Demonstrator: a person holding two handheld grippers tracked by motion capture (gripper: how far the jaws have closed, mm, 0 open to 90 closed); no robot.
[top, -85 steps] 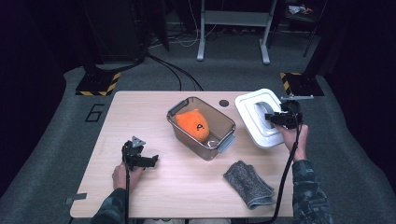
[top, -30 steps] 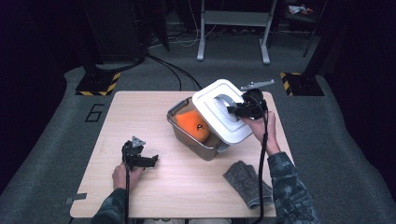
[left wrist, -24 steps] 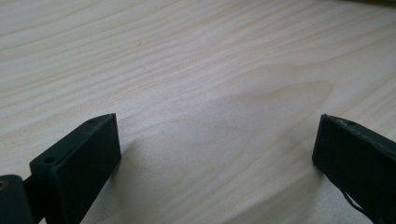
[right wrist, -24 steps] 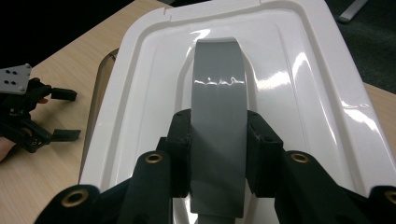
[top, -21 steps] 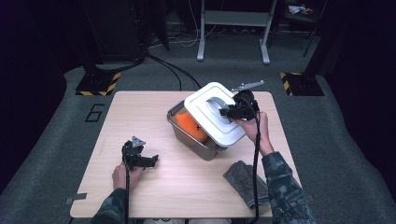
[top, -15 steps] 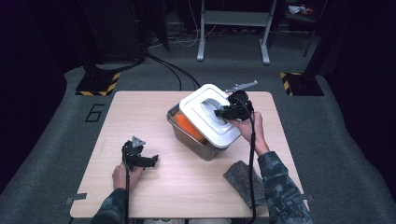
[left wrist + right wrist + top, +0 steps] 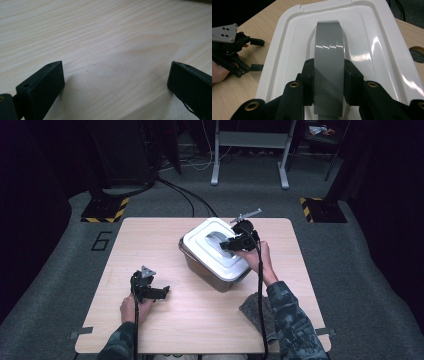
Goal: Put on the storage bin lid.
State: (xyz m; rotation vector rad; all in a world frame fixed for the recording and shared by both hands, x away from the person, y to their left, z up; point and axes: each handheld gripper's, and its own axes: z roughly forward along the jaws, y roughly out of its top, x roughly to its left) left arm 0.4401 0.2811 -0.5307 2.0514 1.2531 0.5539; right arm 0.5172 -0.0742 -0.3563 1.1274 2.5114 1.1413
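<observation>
Lid: white plastic, rectangular, raised rim, grey arched handle at centre. Lies on the metal tub near mid-table, seemingly not yet pressed home.

Handling, judged: light, rigid, glossy and probably slippery at the rim; the handle is the natural hold, narrow enough for the pads to span.

Right gripper: jaws closed on the handle, one pad on either flank.

Left gripper: jaws wide apart, nothing between them, low over bare wood well left of the tub.

Also present: grey cloth by the near right edge.
</observation>
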